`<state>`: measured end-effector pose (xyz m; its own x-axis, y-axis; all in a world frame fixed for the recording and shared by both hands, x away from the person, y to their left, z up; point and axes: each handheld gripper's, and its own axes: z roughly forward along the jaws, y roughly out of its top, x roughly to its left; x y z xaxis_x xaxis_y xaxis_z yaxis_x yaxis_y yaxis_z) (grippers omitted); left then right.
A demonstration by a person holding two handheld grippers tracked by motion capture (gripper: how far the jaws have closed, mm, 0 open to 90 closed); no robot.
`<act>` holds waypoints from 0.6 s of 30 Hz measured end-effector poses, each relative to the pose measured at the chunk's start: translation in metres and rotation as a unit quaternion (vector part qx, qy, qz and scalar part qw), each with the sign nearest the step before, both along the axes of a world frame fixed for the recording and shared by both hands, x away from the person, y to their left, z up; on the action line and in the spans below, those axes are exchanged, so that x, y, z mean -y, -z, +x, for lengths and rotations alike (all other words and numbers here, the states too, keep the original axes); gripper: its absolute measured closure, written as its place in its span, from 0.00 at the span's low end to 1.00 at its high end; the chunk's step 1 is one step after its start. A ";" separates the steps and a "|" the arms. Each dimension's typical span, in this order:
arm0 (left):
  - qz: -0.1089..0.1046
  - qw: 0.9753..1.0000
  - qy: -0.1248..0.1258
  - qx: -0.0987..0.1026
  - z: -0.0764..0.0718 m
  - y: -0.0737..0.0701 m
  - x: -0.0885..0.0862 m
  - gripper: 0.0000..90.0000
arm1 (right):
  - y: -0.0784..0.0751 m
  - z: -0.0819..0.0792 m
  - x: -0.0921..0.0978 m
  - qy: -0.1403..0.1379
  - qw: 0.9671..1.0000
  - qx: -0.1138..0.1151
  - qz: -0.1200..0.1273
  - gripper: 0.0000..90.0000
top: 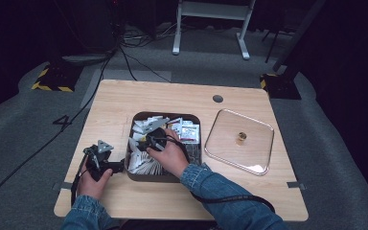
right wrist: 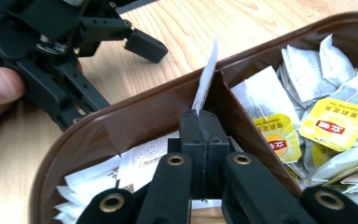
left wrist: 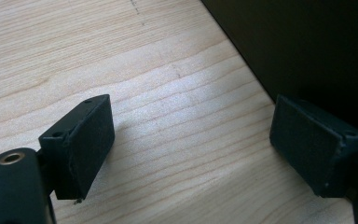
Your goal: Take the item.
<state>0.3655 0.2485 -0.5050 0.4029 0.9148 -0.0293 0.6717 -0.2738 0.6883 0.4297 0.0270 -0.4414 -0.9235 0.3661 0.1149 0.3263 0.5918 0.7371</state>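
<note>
Over the brown divided tray (top: 134,176) at the middle of the tabletop (top: 110,100), the right gripper (right wrist: 204,114) has its jaws pressed together on a thin white packet (right wrist: 207,77), which stands up edgewise just above the tray's inner divider (right wrist: 242,123). The right gripper view gives what the high view cannot: on 1 side of the divider lie flat white packets (right wrist: 135,163), on the other tea bags with yellow tags (right wrist: 340,123), and the tray's curved wall runs close behind the pinched packet. The left gripper (left wrist: 191,144) rests on the bare wood just outside the tray's left wall, its jaws wide apart with nothing between them; in its own view 1 jaw sits right against the dark tray wall (left wrist: 307,42). The high view adds the wider layout: a clear square lid (top: 239,140) with a small brass knob (top: 241,138) lies to the right of the tray, apart from it, and open wood runs along the far edge and the left side of the tabletop.
</note>
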 end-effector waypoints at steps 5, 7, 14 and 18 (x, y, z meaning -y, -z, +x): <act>0.000 1.000 0.000 0.000 0.000 0.000 0.000 0.16 | -0.011 -0.003 0.008 -0.007 1.000 0.002 0.017 1.00; 0.000 1.000 0.000 0.000 0.000 0.000 0.000 0.16 | -0.016 -0.005 0.011 -0.009 1.000 0.002 0.026 1.00; 0.000 1.000 0.000 0.000 0.000 0.000 0.000 0.16 | -0.035 -0.011 0.025 -0.014 0.999 0.010 0.051 1.00; 0.000 1.000 0.000 0.000 0.000 0.000 0.000 0.16 | -0.046 -0.014 0.035 -0.016 0.998 0.014 0.064 1.00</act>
<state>0.3656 0.2486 -0.5050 0.4034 0.9146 -0.0287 0.6712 -0.2745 0.6886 0.4158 -0.0077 -0.3958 -0.9377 0.3207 0.1339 0.2879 0.5012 0.8160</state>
